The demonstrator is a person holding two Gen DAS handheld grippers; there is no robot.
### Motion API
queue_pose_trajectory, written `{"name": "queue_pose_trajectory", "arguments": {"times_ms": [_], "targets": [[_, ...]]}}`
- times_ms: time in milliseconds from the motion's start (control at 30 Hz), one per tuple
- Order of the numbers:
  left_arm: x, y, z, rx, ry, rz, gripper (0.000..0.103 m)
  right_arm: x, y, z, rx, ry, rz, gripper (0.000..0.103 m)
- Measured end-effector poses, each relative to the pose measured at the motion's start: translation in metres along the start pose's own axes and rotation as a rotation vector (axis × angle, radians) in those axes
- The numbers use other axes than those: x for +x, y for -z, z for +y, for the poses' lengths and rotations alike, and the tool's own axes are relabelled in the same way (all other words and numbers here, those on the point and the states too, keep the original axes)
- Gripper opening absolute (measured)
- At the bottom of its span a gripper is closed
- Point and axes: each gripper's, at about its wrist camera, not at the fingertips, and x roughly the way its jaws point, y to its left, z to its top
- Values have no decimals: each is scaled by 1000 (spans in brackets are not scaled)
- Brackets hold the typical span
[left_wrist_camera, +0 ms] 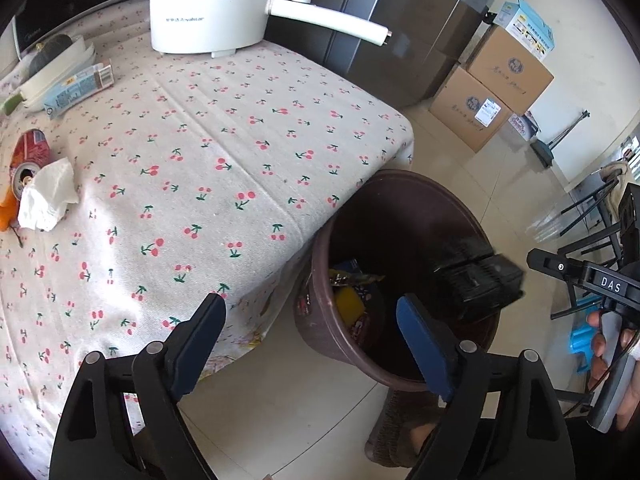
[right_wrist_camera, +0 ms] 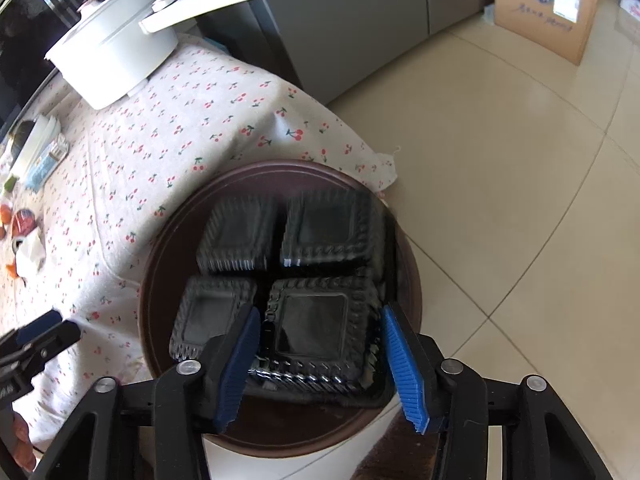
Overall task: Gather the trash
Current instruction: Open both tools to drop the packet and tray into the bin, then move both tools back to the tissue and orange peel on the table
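The right gripper [right_wrist_camera: 322,354] is positioned directly above the brown trash bin [right_wrist_camera: 160,276], which stands on the tiled floor [right_wrist_camera: 500,184] against the corner of the table. Its jaws stand wide apart. A black plastic tray [right_wrist_camera: 280,280] with four square compartments lies between and just beyond the blue pads [right_wrist_camera: 404,364], over the bin's mouth; the picture is blurred there, and contact between pads and tray cannot be confirmed — the right pad shows a visible gap from the tray edge.

In the left wrist view the same tray [left_wrist_camera: 476,276] appears dark and blurred within the bin's opening [left_wrist_camera: 320,264], above coloured wrappers [left_wrist_camera: 352,284] already lying inside.

The left gripper [left_wrist_camera: 310,342] hangs over the table edge beside the bin, jaws wide open and holding nothing.

Items on the cherry-print tablecloth [left_wrist_camera: 224,152]:
- a crushed red drink can [left_wrist_camera: 28,160] lying on its side at the far left, touching a crumpled white tissue [left_wrist_camera: 48,196];
- orange peel [left_wrist_camera: 7,208] just beside the tissue;
- a light-blue carton [left_wrist_camera: 76,90] lying flat near a stack of white dishes [left_wrist_camera: 52,68];
- a white electric pot [left_wrist_camera: 212,8] with a long handle — at the far edge, well apart from the rest.

Cardboard boxes [left_wrist_camera: 492,88] stand on the floor beyond a grey refrigerator [left_wrist_camera: 400,20].
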Motion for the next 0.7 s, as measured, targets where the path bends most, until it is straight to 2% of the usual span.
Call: {"name": "queue_pose_trajectory", "arguments": {"times_ms": [67, 300, 533, 700], "targets": [[-3, 0, 5, -6, -7, -4, 91, 3, -1, -1, 29, -5, 8, 73], [-14, 2, 26, -24, -53, -18, 94, 3, -4, 9, 37, -17, 6, 77], [-32, 6, 54, -58, -100, -40, 94, 6, -7, 34, -27, 15, -7, 81], [-50, 11, 79, -87, -141, -66, 95, 11, -8, 56, -50, 2, -2, 82]]}}
